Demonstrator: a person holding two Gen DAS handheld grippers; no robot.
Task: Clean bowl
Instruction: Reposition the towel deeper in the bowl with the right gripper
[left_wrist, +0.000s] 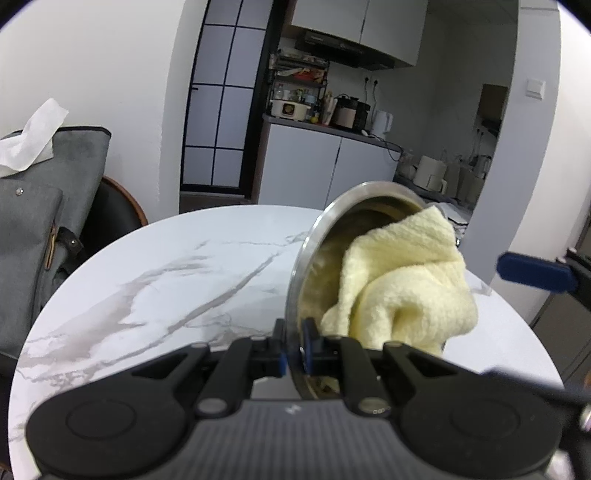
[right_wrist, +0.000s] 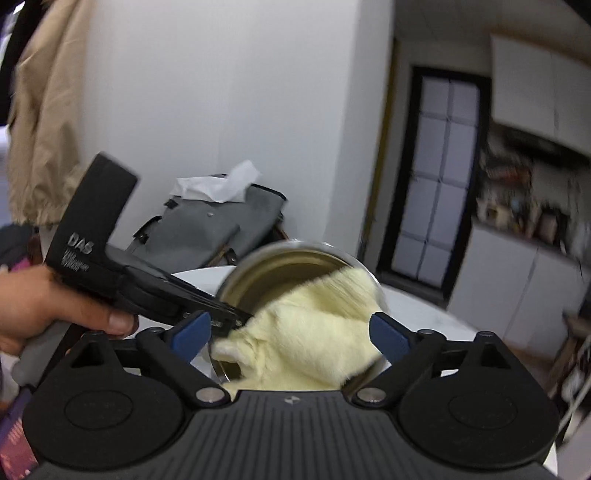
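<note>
A steel bowl (left_wrist: 314, 254) is tilted on its side above the round marble table (left_wrist: 166, 280), its mouth facing right. My left gripper (left_wrist: 293, 345) is shut on the bowl's rim, one pad inside and one outside. A pale yellow cloth (left_wrist: 402, 280) hangs half in the bowl. In the right wrist view the bowl (right_wrist: 284, 266) faces me and the cloth (right_wrist: 306, 332) lies between the spread blue fingers (right_wrist: 388, 332) of my right gripper (right_wrist: 290, 332), which is open. The left gripper's body (right_wrist: 147, 288) shows at the left, held by a hand.
A grey bag (left_wrist: 44, 206) with white tissue (left_wrist: 33, 140) on top sits on a chair left of the table. A kitchen counter (left_wrist: 332, 147) with appliances stands behind. A beige coat (right_wrist: 44, 110) hangs at the left wall.
</note>
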